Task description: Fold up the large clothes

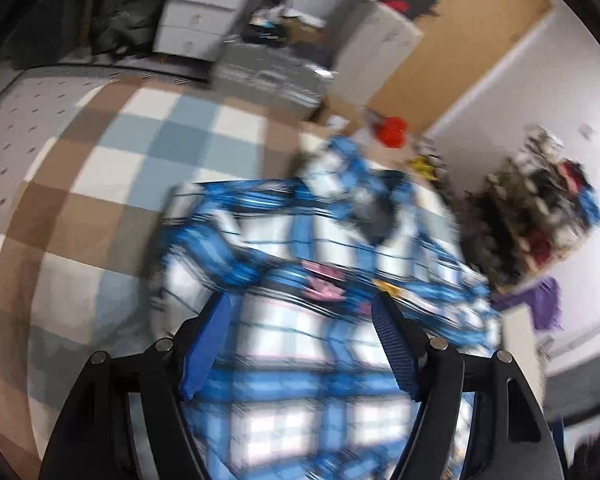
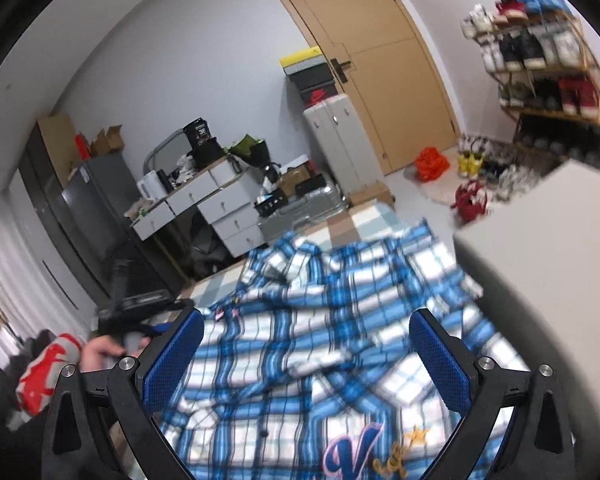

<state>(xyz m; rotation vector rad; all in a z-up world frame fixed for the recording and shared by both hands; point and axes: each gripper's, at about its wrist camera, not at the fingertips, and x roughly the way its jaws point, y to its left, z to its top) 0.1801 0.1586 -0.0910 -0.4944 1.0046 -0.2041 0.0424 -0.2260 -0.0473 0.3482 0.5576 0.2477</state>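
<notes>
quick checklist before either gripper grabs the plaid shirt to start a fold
1. Left gripper open with nothing pinched: ok, the blue pads stand apart over the cloth.
2. Right gripper open and empty: ok.
3. Plaid shirt lying flat: not ok, it is rumpled, with folds and ridges across it.
4. A hem or sleeve edge picked out to grab: cannot tell, the left wrist view is blurred and the shirt's outline is unclear.
5. Room on the checked mat to spread the shirt: ok, bare mat shows beside it.
6. White box clear of the shirt: cannot tell, it covers the shirt's right edge in the right wrist view.
</notes>
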